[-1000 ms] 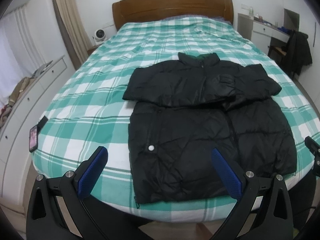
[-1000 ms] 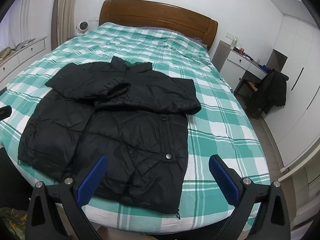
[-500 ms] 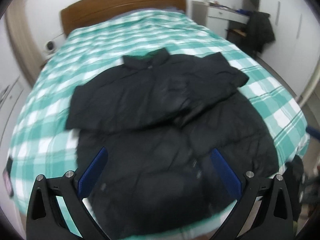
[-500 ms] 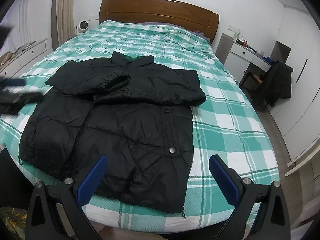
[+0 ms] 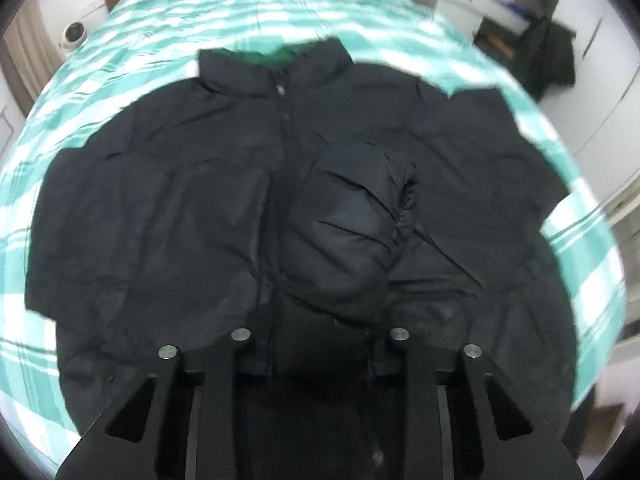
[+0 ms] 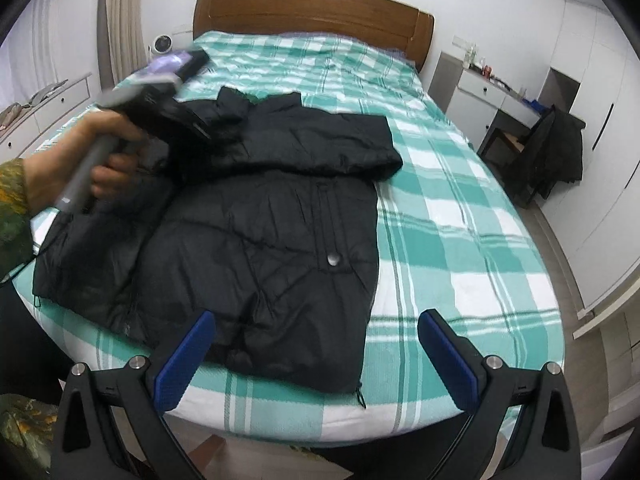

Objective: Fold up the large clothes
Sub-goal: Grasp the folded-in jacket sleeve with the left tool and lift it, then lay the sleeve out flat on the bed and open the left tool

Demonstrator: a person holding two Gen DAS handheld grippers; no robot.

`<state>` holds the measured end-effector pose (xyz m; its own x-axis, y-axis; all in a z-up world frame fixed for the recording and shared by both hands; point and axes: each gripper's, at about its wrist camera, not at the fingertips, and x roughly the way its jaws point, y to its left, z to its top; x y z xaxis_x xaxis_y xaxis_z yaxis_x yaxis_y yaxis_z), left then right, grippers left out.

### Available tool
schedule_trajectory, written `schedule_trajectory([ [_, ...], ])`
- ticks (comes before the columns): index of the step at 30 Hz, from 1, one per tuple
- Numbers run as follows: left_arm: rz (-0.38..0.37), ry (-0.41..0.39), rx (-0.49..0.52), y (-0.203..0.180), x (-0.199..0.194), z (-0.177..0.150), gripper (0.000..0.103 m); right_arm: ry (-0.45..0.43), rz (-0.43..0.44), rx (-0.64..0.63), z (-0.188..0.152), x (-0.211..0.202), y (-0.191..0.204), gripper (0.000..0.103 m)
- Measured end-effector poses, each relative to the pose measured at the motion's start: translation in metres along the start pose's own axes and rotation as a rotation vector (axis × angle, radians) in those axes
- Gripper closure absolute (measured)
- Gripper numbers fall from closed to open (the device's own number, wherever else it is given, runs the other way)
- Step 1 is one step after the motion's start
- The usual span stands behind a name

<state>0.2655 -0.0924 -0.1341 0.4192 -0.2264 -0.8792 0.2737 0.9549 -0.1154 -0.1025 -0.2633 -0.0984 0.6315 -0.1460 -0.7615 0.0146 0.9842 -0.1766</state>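
Broadly, a bed (image 6: 460, 240) with a green-and-white checked cover is filling most of both views, its brown wooden headboard (image 6: 312, 12) standing against the white wall. A black puffer jacket (image 6: 260, 248) is lying flat on the near half of the bed, collar toward the headboard, both sleeves folded across the chest, hem near the bed's near edge. White wardrobe doors are running along the right side of the room. A white desk (image 6: 492, 96) is standing just right of the headboard, with a chair (image 6: 540, 148) draped in dark clothing beside it. White drawers (image 6: 52, 100) are lining the left wall, and a small white fan (image 6: 162, 43) is sitting by the headboard's left corner.

A hand (image 6: 80, 156) is holding the left gripper (image 6: 188, 120) over the jacket's folded sleeves and blocking the left shoulder from the right wrist view. Its jaws have just been closing and are standing narrow; in its own blurred view the tips are lost against the dark cloth (image 5: 320, 344), so whether they are pinching it cannot be told.

The right gripper (image 6: 316, 344) is hovering over the hem's right corner, blue pads spread wide, nothing between them.
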Motion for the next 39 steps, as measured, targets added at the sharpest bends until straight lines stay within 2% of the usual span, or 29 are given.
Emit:
schedule_trajectory([
  [3,-0.014,-0.081,-0.044,0.028,-0.05,-0.011,0.074,0.021,-0.003,-0.016,0.002,0.01,0.005,0.0],
  [7,0.007,-0.198,-0.121,0.084,-0.128,-0.026,0.074,-0.009,0.014,-0.032,0.012,0.009,0.017,0.0],
  [11,0.069,-0.285,-0.231,0.152,-0.189,-0.049,0.074,-0.04,0.043,-0.076,0.02,0.004,0.034,0.0],
  [13,0.131,-0.327,-0.303,0.192,-0.218,-0.068,0.074,-0.048,0.043,-0.102,0.02,0.003,0.041,0.0],
  [16,0.22,-0.349,-0.383,0.239,-0.241,-0.092,0.073,-0.045,0.048,-0.105,0.022,0.004,0.044,0.0],
  [19,0.31,-0.335,-0.504,0.293,-0.248,-0.125,0.069,-0.041,0.053,-0.1,0.024,0.005,0.044,0.0],
  [20,0.329,-0.33,-0.532,0.299,-0.245,-0.13,0.068,-0.042,0.052,-0.101,0.025,0.004,0.045,0.0],
  [23,0.427,-0.298,-0.645,0.335,-0.238,-0.166,0.053,-0.054,0.044,-0.109,0.028,-0.001,0.046,0.0],
  [24,0.449,-0.291,-0.673,0.339,-0.235,-0.173,0.043,-0.058,0.041,-0.111,0.029,-0.002,0.046,0.0],
  [25,0.47,-0.289,-0.704,0.345,-0.235,-0.185,0.036,-0.064,0.037,-0.116,0.031,-0.002,0.046,0.0],
  [28,0.474,-0.276,-0.772,0.351,-0.227,-0.22,0.029,-0.069,0.031,-0.128,0.038,-0.001,0.047,0.0],
  [34,0.414,-0.187,-0.799,0.324,-0.198,-0.271,0.028,-0.107,0.024,-0.186,0.057,0.005,0.055,0.0],
  [39,0.376,-0.136,-0.753,0.287,-0.186,-0.285,0.027,-0.17,0.062,-0.263,0.075,0.01,0.064,0.0],
])
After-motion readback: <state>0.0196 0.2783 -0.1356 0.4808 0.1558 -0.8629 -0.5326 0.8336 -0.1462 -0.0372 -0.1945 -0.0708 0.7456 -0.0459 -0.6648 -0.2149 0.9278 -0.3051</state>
